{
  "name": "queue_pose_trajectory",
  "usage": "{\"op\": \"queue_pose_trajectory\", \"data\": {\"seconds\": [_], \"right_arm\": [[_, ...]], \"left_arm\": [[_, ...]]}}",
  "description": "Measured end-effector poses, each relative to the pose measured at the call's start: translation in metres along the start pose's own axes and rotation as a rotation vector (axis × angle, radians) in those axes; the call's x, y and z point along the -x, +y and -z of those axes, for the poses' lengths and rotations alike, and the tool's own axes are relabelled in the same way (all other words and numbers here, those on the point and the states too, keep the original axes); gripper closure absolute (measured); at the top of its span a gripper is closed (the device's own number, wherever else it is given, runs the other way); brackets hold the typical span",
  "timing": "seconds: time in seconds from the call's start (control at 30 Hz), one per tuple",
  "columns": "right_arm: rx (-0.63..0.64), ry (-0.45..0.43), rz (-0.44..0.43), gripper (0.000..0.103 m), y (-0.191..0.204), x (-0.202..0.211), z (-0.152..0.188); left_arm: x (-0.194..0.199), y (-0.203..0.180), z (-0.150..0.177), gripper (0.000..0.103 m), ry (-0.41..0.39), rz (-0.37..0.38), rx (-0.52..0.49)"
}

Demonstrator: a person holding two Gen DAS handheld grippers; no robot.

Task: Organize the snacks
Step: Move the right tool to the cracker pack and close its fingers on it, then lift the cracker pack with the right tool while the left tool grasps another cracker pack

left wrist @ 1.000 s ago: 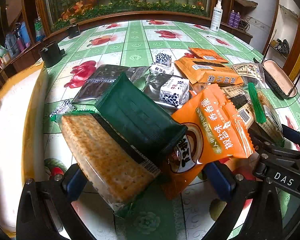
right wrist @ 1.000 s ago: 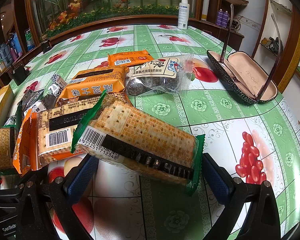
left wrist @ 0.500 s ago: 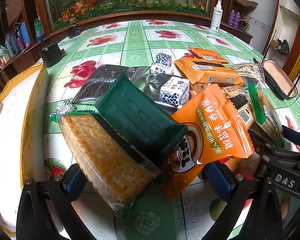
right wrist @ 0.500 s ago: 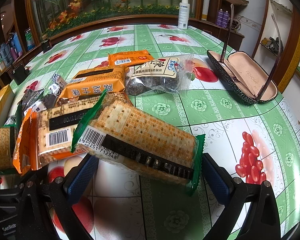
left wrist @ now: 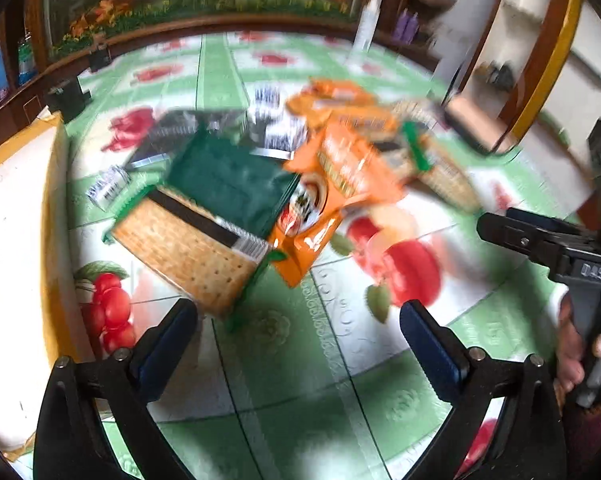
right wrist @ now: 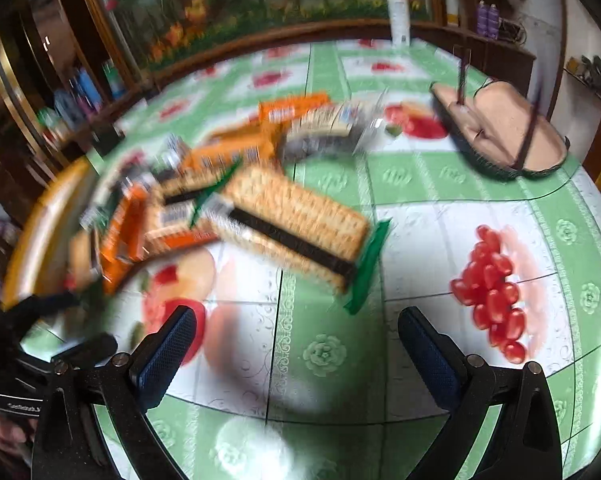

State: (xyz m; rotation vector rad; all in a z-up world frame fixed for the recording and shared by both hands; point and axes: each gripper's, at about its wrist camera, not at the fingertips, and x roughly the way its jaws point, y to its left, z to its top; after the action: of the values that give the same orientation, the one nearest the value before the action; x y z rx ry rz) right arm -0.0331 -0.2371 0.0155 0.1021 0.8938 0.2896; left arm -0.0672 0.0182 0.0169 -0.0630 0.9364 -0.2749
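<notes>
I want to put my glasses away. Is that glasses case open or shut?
Open. The glasses case lies with its pale lining showing.

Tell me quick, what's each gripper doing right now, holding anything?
Left gripper: open, holding nothing, short of the cracker pack.
Right gripper: open, holding nothing, short of the green-edged cracker pack.
</notes>
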Motion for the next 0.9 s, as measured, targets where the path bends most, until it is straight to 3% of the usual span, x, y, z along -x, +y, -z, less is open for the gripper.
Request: {"op": "queue_pose_trajectory", "data": {"seconds": [0.1, 0.17, 0.33, 0.47, 0.5, 0.53, 0.57, 0.63, 0.73, 0.9], "right_arm": [[0.119, -0.062, 0.032, 0.001, 0.008, 0.010, -0.010], [0.223, -0.080, 0.008, 0.001, 0.013, 0.007, -0.023], [0.435, 0.000, 0.001, 0.001, 0.020, -0.027, -0.051], [0.489, 0.055, 0.013, 0.001, 0.025, -0.052, -0.053], [0.487, 0.065, 0.013, 0.009, 0.025, -0.056, -0.050], [0.470, 0.093, 0.001, 0.034, 0.025, -0.060, -0.047], [0.442, 0.099, 0.028, 0.037, 0.024, -0.061, -0.045], [0.401, 0.077, 0.046, 0.040, 0.025, -0.054, -0.038], [0.290, 0.038, 0.007, 0.041, 0.026, -0.040, -0.027], [0.059, -0.133, -0.050, 0.041, 0.012, -0.008, -0.012]], "left_arm": [[0.004, 0.000, 0.002, 0.004, -0.028, 0.014, -0.008], [0.007, -0.006, 0.002, 0.004, -0.053, 0.019, -0.040], [0.011, -0.015, 0.003, 0.004, -0.087, 0.020, -0.093], [0.014, -0.010, 0.002, 0.004, -0.093, 0.039, -0.071], [0.015, -0.008, 0.002, 0.004, -0.093, 0.049, -0.060], [0.016, -0.004, 0.001, 0.004, -0.095, 0.063, -0.045], [0.017, -0.002, 0.002, 0.004, -0.098, 0.075, -0.032], [0.018, 0.005, 0.001, 0.004, -0.105, 0.102, 0.000], [0.018, 0.014, -0.001, 0.004, -0.101, 0.135, 0.046], [0.015, 0.019, -0.003, 0.005, -0.086, 0.095, 0.088]]}}
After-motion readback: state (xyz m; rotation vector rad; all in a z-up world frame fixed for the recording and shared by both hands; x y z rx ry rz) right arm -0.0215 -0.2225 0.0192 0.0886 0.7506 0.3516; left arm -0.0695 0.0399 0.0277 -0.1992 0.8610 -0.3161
